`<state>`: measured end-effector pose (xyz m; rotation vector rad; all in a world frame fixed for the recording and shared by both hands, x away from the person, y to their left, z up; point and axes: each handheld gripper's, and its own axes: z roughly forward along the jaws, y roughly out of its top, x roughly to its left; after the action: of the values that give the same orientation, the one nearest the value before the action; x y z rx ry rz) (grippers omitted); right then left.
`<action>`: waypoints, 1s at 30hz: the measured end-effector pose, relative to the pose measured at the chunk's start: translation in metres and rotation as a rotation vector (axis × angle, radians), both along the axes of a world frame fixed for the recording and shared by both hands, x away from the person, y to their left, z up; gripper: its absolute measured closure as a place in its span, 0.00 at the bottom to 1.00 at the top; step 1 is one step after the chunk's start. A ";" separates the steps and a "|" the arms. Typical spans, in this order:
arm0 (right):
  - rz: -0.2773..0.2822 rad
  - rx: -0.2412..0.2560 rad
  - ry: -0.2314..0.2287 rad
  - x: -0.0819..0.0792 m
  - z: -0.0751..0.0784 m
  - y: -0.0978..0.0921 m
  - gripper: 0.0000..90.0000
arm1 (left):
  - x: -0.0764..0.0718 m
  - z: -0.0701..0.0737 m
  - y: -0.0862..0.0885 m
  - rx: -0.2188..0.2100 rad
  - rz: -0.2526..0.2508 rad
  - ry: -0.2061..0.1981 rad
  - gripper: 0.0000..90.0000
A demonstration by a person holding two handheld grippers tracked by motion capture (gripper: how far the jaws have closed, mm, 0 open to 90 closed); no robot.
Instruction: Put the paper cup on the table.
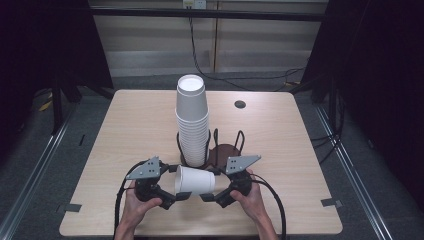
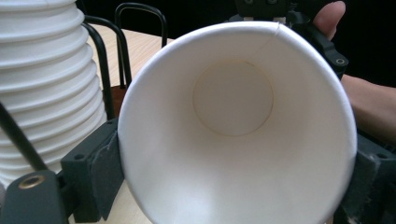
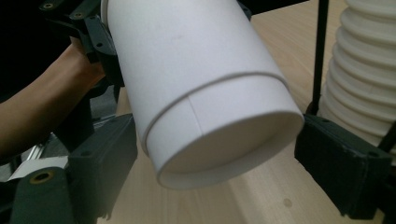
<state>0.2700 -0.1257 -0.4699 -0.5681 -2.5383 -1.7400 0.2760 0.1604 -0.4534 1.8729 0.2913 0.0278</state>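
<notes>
A single white paper cup point(image 1: 196, 181) lies on its side in the air between my two grippers, low over the table's front. My left gripper point(image 1: 175, 183) is shut on the rim end; in the left gripper view the cup point(image 2: 233, 140) shows its open mouth, with a pad point(image 2: 105, 172) pressed against each side. My right gripper point(image 1: 211, 184) is shut on the base end. The right gripper view shows the cup's base point(image 3: 224, 149) sitting between the two jaws. A tall stack of white cups point(image 1: 191, 115) stands in a black wire holder point(image 1: 239, 140) just behind.
The holder's round wooden base point(image 1: 225, 151) sits at the middle of the light wooden table point(image 1: 125, 130). A small dark grommet hole point(image 1: 240, 104) is at the back. Bare tabletop lies to the left and right. The stack point(image 2: 42, 93) point(image 3: 369, 60) is close beside both grippers.
</notes>
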 end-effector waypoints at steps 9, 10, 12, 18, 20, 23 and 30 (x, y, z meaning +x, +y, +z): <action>-0.133 0.032 -0.069 -0.010 -0.002 -0.005 0.14 | 0.003 0.002 0.008 0.004 0.045 0.028 0.12; -0.151 0.024 -0.076 -0.011 -0.002 -0.006 0.14 | 0.004 0.003 0.010 0.011 0.064 0.029 0.12; -0.182 0.021 -0.085 -0.013 -0.004 -0.007 0.14 | 0.004 0.004 0.012 0.014 0.063 0.029 0.12; -0.248 0.027 -0.122 -0.017 -0.011 -0.013 0.14 | 0.005 0.005 0.018 0.066 0.083 0.026 0.12; -0.265 0.046 -0.117 -0.018 -0.013 -0.016 0.14 | 0.004 0.006 0.021 0.074 0.085 0.030 0.12; -0.287 0.061 -0.119 -0.019 -0.015 -0.020 0.14 | 0.004 0.008 0.024 0.105 0.085 0.029 0.12; -0.342 0.083 -0.144 -0.022 -0.015 -0.026 0.14 | 0.004 0.014 0.033 0.133 0.093 0.023 0.12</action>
<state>0.2482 -0.1518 -0.4848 -0.9537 -2.5671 -2.0493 0.2802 0.1936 -0.4393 1.9913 0.4007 0.0905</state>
